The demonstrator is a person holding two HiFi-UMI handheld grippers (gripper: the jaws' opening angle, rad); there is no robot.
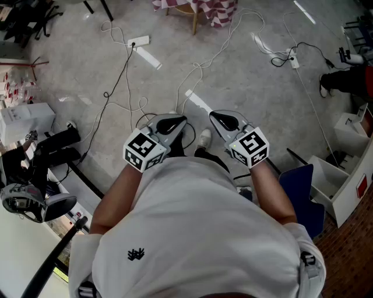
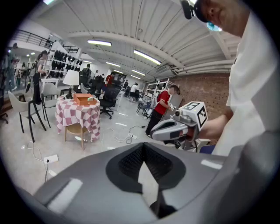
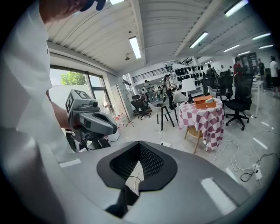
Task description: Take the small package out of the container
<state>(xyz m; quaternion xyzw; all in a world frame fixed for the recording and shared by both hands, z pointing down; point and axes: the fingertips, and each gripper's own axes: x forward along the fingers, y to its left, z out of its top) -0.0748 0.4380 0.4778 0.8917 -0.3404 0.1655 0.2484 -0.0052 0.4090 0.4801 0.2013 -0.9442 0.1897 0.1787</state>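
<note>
I hold both grippers close in front of my white shirt, above the floor. My left gripper (image 1: 170, 124) is shut with nothing in it; in the left gripper view its black pads (image 2: 131, 162) meet at the tip. Beside it my right gripper (image 1: 225, 122) is shut and empty too, its pads (image 3: 151, 161) closed in the right gripper view. Each gripper shows in the other's view: right gripper (image 2: 171, 130), left gripper (image 3: 93, 122). Far off, an orange box-like container (image 2: 82, 99) (image 3: 204, 101) sits on a red-and-white checked table (image 2: 78, 114) (image 3: 204, 117) (image 1: 201, 9). I cannot make out a small package.
White cables and power strips (image 1: 139, 41) (image 1: 294, 60) trail over the grey floor between me and the table. A blue bin (image 1: 303, 195) and white boxes (image 1: 349, 131) stand at my right, black gear (image 1: 55, 145) at my left. Office chairs (image 3: 238, 100) and people (image 2: 164, 105) are further off.
</note>
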